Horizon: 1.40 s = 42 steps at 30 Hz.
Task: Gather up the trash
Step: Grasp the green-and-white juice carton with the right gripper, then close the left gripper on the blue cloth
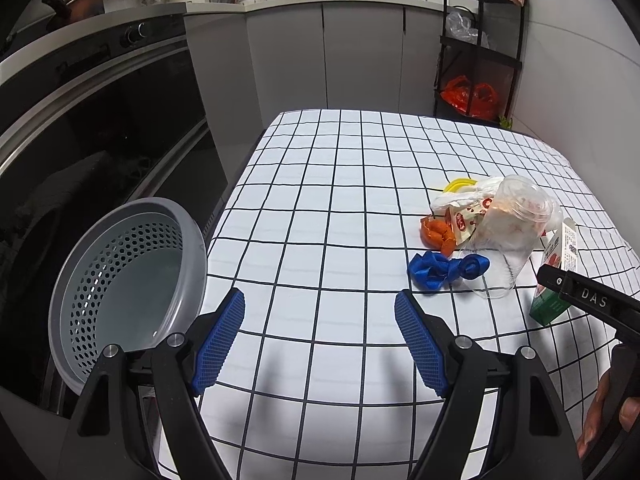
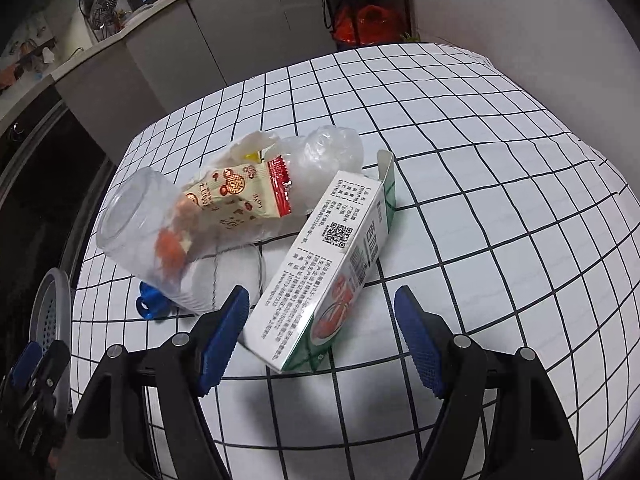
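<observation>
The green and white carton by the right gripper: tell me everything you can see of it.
The carton looks like printed card: white panels with small text and a QR code, green edges, a red picture near its closer end. It lies on its side on the checked tablecloth, far flap open, beside the clear plastic cup. Its near end sits between the open right gripper fingers, ungripped.

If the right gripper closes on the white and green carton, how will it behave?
The carton lies on its side with its top flaps open, so it is probably empty and light. Its thin walls may cave inward. Flat faces should not roll.
</observation>
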{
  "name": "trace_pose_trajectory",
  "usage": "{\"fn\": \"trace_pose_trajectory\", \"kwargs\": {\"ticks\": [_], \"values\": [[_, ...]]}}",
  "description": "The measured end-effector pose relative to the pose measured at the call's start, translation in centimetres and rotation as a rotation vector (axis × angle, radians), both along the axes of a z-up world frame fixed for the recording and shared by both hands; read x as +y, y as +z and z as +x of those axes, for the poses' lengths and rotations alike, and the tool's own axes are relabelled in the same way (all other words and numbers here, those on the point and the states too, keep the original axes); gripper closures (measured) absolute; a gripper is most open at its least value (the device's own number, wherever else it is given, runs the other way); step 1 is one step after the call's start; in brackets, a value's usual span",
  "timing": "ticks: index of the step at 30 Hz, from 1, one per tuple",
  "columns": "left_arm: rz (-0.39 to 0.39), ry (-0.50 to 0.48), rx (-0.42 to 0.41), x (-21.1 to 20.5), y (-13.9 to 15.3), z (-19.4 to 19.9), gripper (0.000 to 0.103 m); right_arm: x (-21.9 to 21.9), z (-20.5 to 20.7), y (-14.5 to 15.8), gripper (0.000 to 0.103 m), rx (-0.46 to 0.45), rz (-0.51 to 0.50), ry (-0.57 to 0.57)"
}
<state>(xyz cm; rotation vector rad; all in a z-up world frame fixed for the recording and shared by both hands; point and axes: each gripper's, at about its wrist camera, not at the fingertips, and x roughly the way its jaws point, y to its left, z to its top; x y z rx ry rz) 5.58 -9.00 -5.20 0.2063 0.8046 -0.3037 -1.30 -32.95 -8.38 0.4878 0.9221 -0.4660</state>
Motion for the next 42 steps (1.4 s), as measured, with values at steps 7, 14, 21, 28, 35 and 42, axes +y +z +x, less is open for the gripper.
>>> {"fn": "trace_pose_trajectory", "kwargs": {"ticks": [7,14,21,28,35,42], "values": [[-0.002,-0.023,-0.003,-0.8,-0.2,-0.4,0.027,0.3,0.0,0.0,0.060,0.007,-0.054,0.040],[-0.017,-0.061,0.005,-2.1,-0.7,-0.8,0.022,0.1,-1.4,0.4,0.076,-0.025,-0.026,0.082],[-0.041,-0.077,0.038,-3.3,-1.5,-0.5,0.019,-0.7,-3.7,2.2,0.076,-0.092,-0.038,0.108],[-0.017,-0.059,0.043,-4.5,-2.2,1.4,0.019,-0.9,-4.9,4.3,0.076,-0.144,-0.072,0.121],[-0.006,-0.054,0.057,-6.2,-3.5,3.5,0.019,-1.8,-4.8,3.9,0.076,-0.129,-0.059,0.113],[-0.025,-0.056,0.090,-7.0,-4.6,4.9,0.019,-1.9,-4.8,3.7,0.076,-0.126,-0.061,0.112]]}}
